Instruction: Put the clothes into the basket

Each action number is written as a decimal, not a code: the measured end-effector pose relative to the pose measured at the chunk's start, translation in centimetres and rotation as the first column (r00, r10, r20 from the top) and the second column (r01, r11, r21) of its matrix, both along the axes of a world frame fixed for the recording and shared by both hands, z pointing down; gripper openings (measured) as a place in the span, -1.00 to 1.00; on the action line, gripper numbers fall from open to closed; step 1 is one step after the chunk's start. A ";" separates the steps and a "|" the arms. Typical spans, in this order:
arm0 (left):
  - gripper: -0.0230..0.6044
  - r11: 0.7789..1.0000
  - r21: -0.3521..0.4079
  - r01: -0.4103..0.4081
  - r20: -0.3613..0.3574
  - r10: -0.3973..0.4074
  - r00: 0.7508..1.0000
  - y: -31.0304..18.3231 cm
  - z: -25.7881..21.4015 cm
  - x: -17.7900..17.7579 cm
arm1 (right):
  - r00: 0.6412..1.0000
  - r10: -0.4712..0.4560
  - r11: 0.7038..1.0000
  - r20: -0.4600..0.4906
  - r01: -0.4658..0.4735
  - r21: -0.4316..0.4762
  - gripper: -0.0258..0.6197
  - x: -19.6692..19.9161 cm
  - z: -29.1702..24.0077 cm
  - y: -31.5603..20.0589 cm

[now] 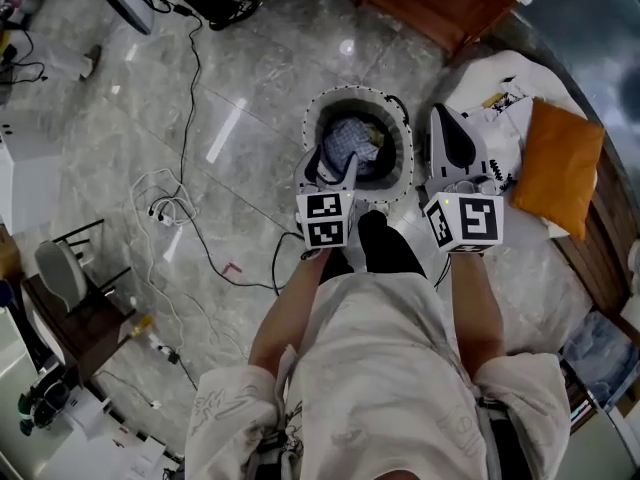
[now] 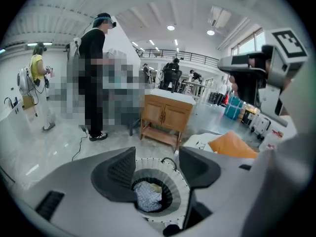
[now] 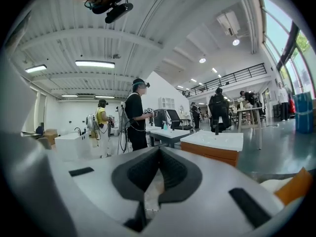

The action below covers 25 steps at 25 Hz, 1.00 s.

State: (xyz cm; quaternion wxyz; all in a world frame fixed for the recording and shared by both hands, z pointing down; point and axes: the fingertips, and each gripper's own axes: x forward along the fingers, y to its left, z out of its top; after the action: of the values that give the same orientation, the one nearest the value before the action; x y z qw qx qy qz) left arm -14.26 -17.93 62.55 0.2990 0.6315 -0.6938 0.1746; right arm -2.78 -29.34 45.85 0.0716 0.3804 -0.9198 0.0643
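Left gripper [image 2: 157,158] fingers [image 2: 116,174] spread above basket [image 2: 181,184] holding clothes [image 2: 147,196]; right gripper [image 3: 159,153] fingers [image 3: 133,174] pressed together.

Near rim of the basket [image 1: 358,92] hidden behind the left gripper [image 1: 335,173]; clothes [image 1: 350,140] inside partly covered by its jaws. Orange cushion [image 3: 296,187] cut off at the right gripper view's edge.

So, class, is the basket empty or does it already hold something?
Not empty: the basket holds a crumpled blue checked cloth at its bottom, seen from above.
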 end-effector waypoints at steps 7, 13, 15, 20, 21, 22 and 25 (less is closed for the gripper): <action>-0.08 0.986 0.145 -0.078 0.061 0.070 0.996 0.3 -6.5 -1.4 | 0.996 0.094 0.994 0.012 -0.094 0.058 -0.96 1.4 -3.3 2.3; -0.09 0.943 0.291 -0.159 0.105 0.133 0.985 -0.4 -13.9 -1.3 | 0.983 0.180 0.975 0.040 -0.184 0.121 -0.96 3.1 -8.1 4.1; -0.12 0.921 0.341 -0.186 0.113 0.156 0.981 -0.5 -16.9 -0.7 | 0.977 0.206 0.970 0.053 -0.211 0.124 -0.96 4.0 -9.8 4.8; -0.20 0.850 0.469 -0.240 0.134 0.201 0.970 0.1 -24.1 1.1 | 0.962 0.257 0.951 0.096 -0.269 0.154 -0.96 6.5 -14.0 7.1; -0.20 0.834 0.491 -0.250 0.143 0.206 0.968 0.3 -25.4 1.3 | 0.958 0.267 0.945 0.105 -0.281 0.165 -0.96 7.0 -14.7 7.5; -0.20 0.819 0.512 -0.258 0.152 0.209 0.966 0.5 -26.6 1.5 | 0.954 0.278 0.939 0.112 -0.294 0.176 -0.96 7.5 -15.5 8.0; -0.20 0.775 0.566 -0.282 0.182 0.216 0.959 0.9 -30.1 1.8 | 0.943 0.309 0.921 0.124 -0.329 0.209 -0.96 8.7 -17.4 9.0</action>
State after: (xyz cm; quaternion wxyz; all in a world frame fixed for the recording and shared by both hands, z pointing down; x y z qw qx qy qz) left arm -12.45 -16.98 32.49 0.0265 0.7687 -0.6386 0.0237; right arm 5.90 -20.38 28.46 -0.0247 0.5277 -0.8490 -0.0137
